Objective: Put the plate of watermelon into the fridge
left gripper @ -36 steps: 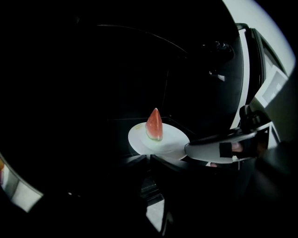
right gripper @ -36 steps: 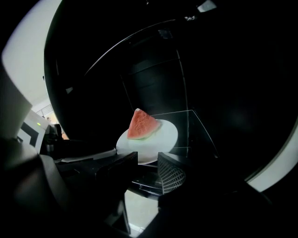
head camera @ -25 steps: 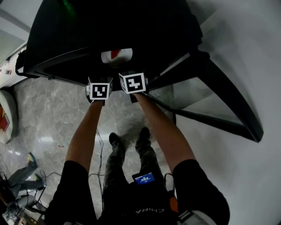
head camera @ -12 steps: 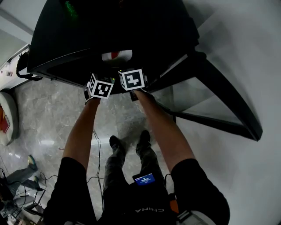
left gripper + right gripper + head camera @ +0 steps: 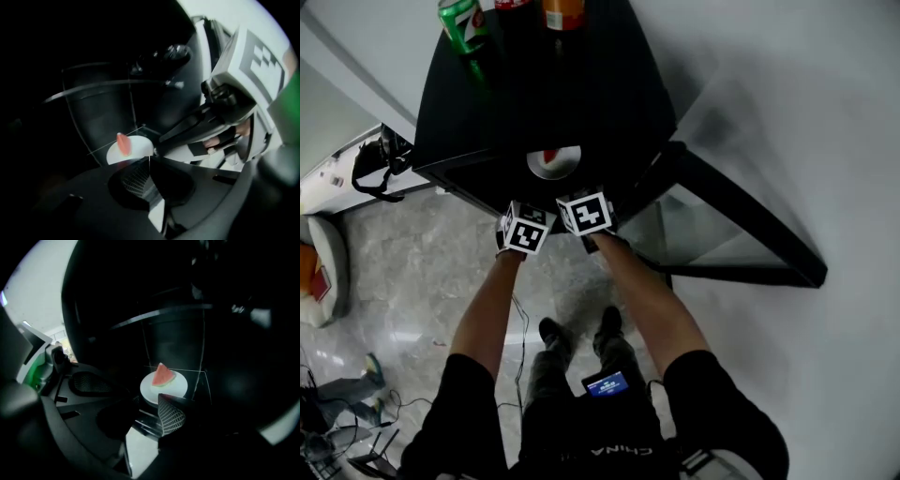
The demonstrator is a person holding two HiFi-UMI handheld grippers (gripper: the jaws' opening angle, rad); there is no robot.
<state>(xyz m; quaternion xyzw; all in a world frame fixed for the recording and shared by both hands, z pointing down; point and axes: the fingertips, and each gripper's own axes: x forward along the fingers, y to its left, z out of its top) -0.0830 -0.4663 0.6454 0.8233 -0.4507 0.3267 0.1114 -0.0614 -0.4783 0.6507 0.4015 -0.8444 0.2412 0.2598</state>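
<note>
Black mesh shows on the one pad visible at the left claw [image 5: 149,161], whose jaws are drawn together tip to tip with nothing between them. Just beside it, the right claw [image 5: 146,401] has its jaws apart and empty. Its meshed pad overlaps the near rim of the white plate [image 5: 177,388] in its own view; whether they touch I cannot tell. The plate lies flat on the glass shelf [image 5: 197,380] inside the fridge [image 5: 544,84], with the red watermelon [image 5: 163,376] wedge resting on it. To the person's right the glass door [image 5: 722,234] stands wide open. A green can [image 5: 461,21] stands on the far part of the fridge top.

The placing looks done, so the step in hand is getting clear. Next, both claws should draw straight back without nudging the rim, and one should then swing the door shut.
</note>
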